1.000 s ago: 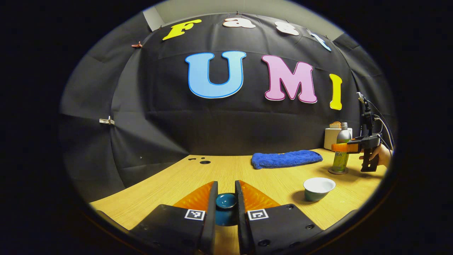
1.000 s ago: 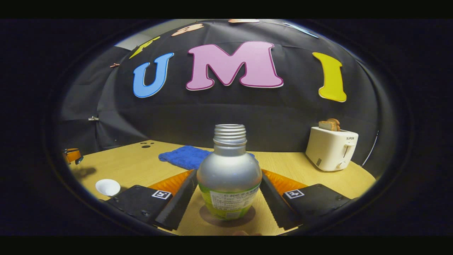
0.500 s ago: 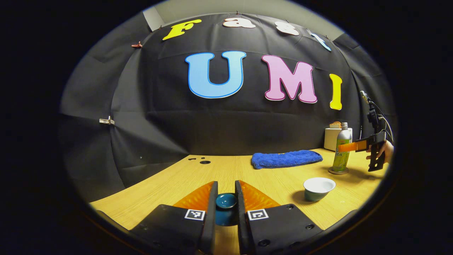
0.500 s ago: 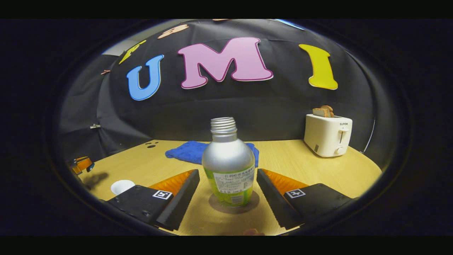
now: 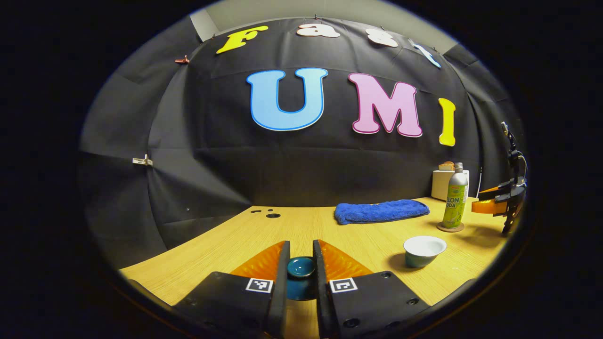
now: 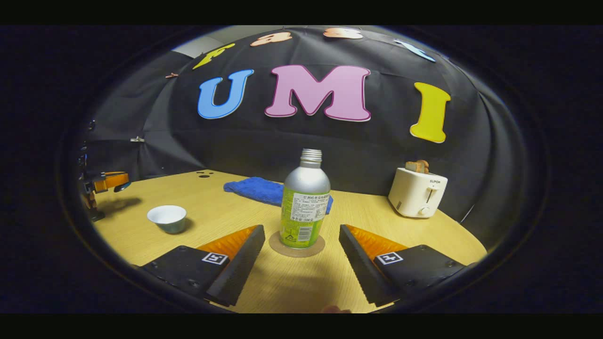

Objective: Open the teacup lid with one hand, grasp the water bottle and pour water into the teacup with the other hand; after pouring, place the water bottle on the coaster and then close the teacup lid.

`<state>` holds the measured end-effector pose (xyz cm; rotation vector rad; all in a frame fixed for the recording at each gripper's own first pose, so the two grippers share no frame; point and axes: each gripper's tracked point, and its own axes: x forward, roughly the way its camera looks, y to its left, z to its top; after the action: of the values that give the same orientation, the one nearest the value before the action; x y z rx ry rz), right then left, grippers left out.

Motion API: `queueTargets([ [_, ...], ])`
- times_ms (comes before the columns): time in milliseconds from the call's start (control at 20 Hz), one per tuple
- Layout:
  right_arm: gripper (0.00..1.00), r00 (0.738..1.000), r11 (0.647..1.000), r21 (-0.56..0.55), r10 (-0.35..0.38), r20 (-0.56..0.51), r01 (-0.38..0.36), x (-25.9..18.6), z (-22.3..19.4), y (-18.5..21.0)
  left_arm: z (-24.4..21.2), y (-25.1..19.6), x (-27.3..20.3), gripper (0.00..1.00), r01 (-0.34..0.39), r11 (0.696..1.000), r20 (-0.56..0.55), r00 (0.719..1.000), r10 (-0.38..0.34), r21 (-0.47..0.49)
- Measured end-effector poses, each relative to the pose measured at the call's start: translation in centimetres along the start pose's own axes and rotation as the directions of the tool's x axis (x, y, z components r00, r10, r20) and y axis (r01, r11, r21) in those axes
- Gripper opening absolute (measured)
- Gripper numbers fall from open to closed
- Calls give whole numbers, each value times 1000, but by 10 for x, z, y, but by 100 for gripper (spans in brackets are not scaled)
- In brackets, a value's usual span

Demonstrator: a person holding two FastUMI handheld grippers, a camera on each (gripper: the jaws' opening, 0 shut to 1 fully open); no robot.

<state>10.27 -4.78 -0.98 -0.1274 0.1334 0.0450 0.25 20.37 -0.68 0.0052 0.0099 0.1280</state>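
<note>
Between my left fingers, low over the table, sits the teal teacup lid (image 5: 300, 267); my left gripper (image 5: 300, 278) is closed narrow on it, both pads pressing its sides. My right gripper (image 6: 297, 256) stands wide with nothing in it, apart from the water bottle (image 6: 305, 203), which is upright and uncapped on the round coaster (image 6: 297, 246) just ahead of the fingertips. In the left gripper view the right gripper shows at the far right edge, well clear of the bottle.

I judge the bottle step done, so the step in hand is the last one: closing the cup. The teacup (image 5: 424, 251) stands open on the table to the right of my left gripper and some way ahead, white inside; I cannot tell the water level. The next move calls for carrying the lid level across to it, centring it over the rim, lowering until it seats, then letting go.

The wooden table (image 6: 226, 212) also carries a folded blue towel (image 5: 380, 211) near the back and a white toaster (image 6: 417, 192) with bread in its slots, all before the black cloth wall
</note>
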Motion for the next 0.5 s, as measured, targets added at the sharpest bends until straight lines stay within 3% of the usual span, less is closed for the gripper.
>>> queueTargets([
  [100,98,999,1000,16,5,36,-5,-17,7,5,-3,-4,0,29,9,1000,-22,1000,-10,-13],
  [200,96,996,999,29,43,72,-46,-40,12,16,13,-45,0,29,69,997,-2,998,-69,-16],
  [500,98,998,998,55,21,67,-24,-59,-5,18,35,-129,14,29,222,973,13,975,-223,56],
])
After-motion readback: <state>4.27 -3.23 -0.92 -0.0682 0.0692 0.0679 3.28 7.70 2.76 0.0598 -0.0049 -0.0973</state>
